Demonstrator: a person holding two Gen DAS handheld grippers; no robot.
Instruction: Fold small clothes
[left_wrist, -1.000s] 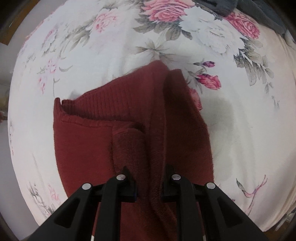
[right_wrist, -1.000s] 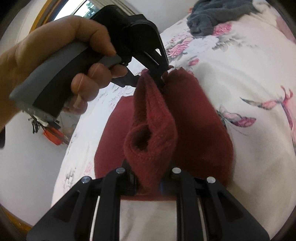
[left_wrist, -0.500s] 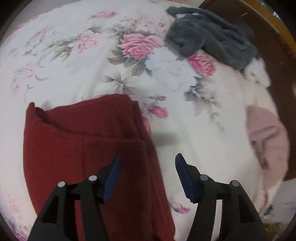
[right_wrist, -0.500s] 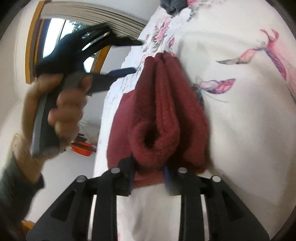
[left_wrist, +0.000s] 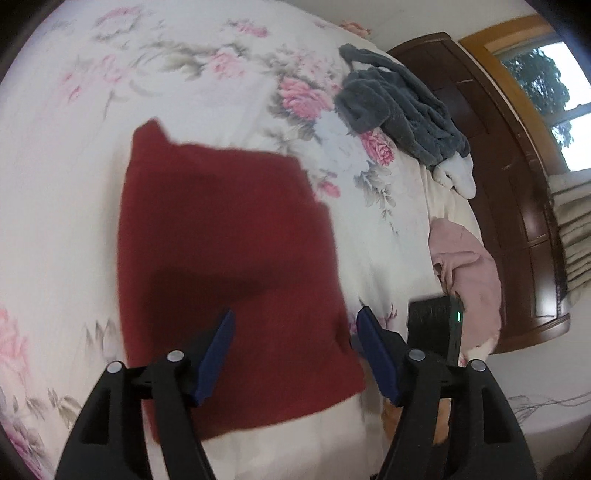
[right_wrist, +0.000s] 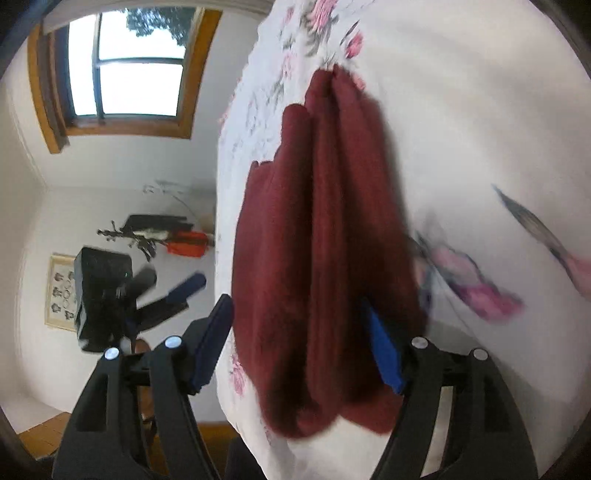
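With the red sweater (left_wrist: 229, 266) lying folded on the flowered bed (left_wrist: 155, 81), our left tool (left_wrist: 295, 347) and right tool (right_wrist: 301, 341) both gape empty, so we judge this fold done and next reach for the grey garment (left_wrist: 402, 110).

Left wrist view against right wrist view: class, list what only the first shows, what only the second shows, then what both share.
Only the left wrist view shows the grey garment, the pink garment and the dark wooden headboard. Only the right wrist view shows the framed picture on the wall and the orange object. Both show the folded red sweater, the floral bedspread, a window, and open jaws.
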